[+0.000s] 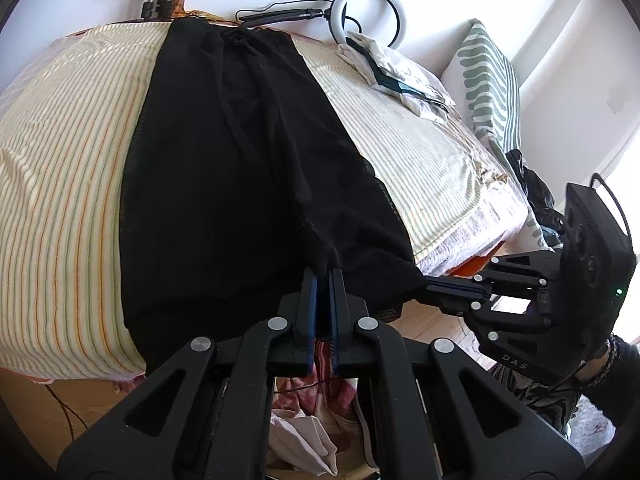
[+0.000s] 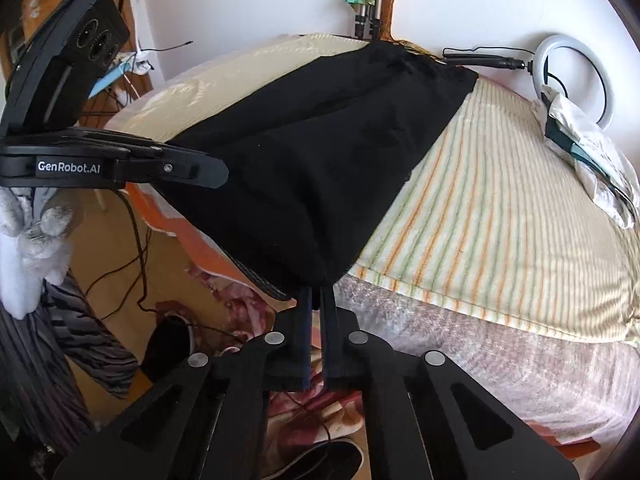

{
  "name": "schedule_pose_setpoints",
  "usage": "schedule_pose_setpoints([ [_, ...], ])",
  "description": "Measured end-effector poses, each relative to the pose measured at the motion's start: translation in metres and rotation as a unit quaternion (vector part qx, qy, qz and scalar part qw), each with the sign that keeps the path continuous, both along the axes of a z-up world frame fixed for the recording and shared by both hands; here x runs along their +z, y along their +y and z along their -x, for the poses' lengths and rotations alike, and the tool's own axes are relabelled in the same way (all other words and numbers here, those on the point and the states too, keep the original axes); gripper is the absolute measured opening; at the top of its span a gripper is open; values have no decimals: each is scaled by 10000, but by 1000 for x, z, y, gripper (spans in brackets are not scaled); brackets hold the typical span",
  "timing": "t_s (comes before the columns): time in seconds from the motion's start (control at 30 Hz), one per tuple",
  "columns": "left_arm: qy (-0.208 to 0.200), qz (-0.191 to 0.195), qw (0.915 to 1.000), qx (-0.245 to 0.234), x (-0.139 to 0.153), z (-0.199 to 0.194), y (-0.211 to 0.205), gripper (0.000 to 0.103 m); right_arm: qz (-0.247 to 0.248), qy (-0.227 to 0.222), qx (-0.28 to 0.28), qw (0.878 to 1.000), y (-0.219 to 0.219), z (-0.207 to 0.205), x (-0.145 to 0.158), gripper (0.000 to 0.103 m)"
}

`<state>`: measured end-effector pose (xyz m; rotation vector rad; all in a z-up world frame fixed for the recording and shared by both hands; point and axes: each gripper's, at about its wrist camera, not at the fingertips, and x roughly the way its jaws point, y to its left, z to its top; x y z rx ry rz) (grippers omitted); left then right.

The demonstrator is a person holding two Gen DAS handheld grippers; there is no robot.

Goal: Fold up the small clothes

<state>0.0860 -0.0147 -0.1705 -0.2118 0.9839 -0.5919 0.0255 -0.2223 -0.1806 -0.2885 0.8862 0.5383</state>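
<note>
A pair of black drawstring shorts [image 1: 224, 168] lies spread on the striped bed cover [image 1: 60, 184], waistband at the far edge, hem hanging over the near edge. My left gripper [image 1: 323, 274] is shut on the hem near its middle. My right gripper [image 1: 426, 286] comes in from the right and is shut on the hem's right corner. In the right wrist view the right gripper [image 2: 317, 291] pinches the shorts [image 2: 328, 152] at the near hem, and the left gripper [image 2: 218, 172] holds the left side of the hem.
A folded white and teal garment [image 1: 396, 76] lies at the bed's far right. A ring light [image 1: 370, 16] stands behind it, a green patterned pillow [image 1: 490, 80] at the right. Clothes [image 1: 304, 436] and cables lie on the wooden floor below the bed edge.
</note>
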Motion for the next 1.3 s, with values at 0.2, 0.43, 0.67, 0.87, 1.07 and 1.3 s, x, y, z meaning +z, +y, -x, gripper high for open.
schedule_pose_setpoints([
  [0.2, -82, -141, 9998, -93, 0, 3, -1, 3, 92, -352, 233, 9991, -2, 30, 18, 0],
  [0.43, -276, -446, 9986, -28, 4, 22, 18, 9, 113, 97, 606, 9981, -6, 35, 2, 0],
  [0.67, 97, 16, 9960, 887, 5, 28, 89, 40, -1298, 849, 43, 9879, -45, 9, 15, 48],
  [0.87, 868, 792, 9845, 1303, -14, 8, 121, 41, -2257, 1645, -327, 9597, -61, -22, 5, 48],
  [1.07, 1277, 1101, 9796, 1092, -25, 1, 109, 40, -2644, 2294, -634, 9346, -65, -40, -19, 45],
  [1.3, 1164, 1150, 9804, 1096, -23, -6, 102, 3, -2796, 2556, -559, 9238, -52, -43, -25, 3],
])
